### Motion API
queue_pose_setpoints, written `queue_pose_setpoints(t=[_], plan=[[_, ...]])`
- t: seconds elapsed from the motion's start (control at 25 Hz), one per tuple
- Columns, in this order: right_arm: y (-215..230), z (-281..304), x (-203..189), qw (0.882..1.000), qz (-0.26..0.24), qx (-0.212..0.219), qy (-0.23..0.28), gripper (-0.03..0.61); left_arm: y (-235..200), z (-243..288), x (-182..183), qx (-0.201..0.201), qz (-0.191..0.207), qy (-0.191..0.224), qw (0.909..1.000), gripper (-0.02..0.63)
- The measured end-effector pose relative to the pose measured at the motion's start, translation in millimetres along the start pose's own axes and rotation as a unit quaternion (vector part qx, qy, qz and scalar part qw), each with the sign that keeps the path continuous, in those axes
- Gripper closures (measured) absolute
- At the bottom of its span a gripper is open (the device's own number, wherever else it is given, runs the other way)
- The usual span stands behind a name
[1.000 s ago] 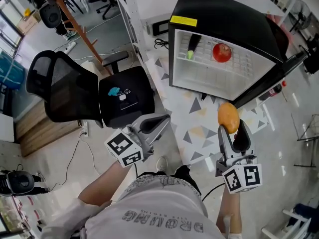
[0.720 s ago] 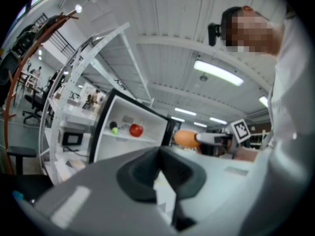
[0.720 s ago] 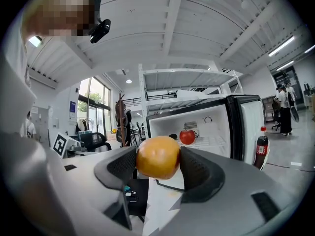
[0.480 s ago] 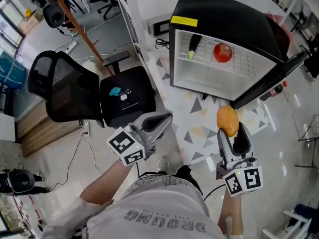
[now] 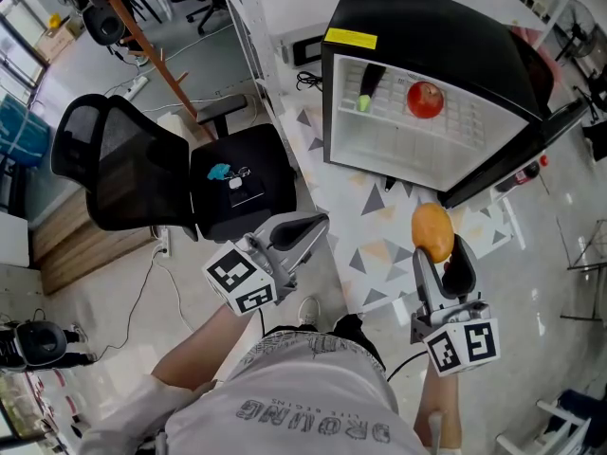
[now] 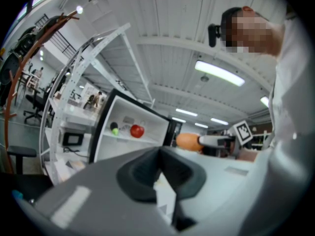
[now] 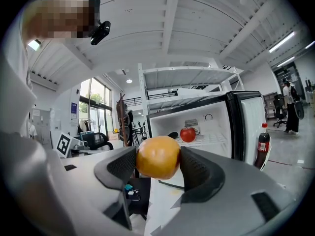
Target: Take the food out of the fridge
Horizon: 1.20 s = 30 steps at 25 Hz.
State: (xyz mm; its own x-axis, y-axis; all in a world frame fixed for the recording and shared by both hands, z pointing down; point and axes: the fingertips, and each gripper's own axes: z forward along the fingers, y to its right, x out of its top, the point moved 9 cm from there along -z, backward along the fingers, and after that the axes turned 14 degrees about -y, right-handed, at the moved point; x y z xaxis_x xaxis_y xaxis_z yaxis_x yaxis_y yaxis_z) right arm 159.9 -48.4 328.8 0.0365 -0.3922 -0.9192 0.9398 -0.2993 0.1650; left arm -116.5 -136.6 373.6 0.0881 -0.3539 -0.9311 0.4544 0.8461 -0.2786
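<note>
A small black fridge (image 5: 436, 27) stands open on the floor, its white inside facing me. On its wire shelf sit a red apple (image 5: 424, 100) and a dark bottle with a green cap (image 5: 366, 87). My right gripper (image 5: 434, 245) is shut on an orange (image 5: 432, 230), held in front of the fridge, below its open door; the orange (image 7: 157, 157) fills the space between the jaws in the right gripper view. My left gripper (image 5: 308, 227) is shut with nothing in it, left of the orange and near the chair.
A black office chair (image 5: 152, 173) with small items on its seat stands at the left. The fridge door (image 5: 517, 150) hangs open at the right with a cola bottle (image 7: 261, 142) in it. White shelving (image 5: 248, 27) rises behind. The floor mat (image 5: 379, 254) has a triangle pattern.
The right gripper with the orange has drifted slightly left and away from the fridge. The left gripper has shifted a little to the right.
</note>
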Motion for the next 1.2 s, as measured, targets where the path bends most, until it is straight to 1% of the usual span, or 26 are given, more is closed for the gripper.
queue_pose_setpoints(t=[0.6,1.2], plan=[[5,8,0,1.0,-0.004,0.001,-0.008,0.305,-2,6,2,0.001,-0.002,0.0,1.0,0.607],[10,13,7,1.0,0.0,0.008,-0.003,0.305,-5,9,4,0.004,-0.004,0.002,1.0,0.607]])
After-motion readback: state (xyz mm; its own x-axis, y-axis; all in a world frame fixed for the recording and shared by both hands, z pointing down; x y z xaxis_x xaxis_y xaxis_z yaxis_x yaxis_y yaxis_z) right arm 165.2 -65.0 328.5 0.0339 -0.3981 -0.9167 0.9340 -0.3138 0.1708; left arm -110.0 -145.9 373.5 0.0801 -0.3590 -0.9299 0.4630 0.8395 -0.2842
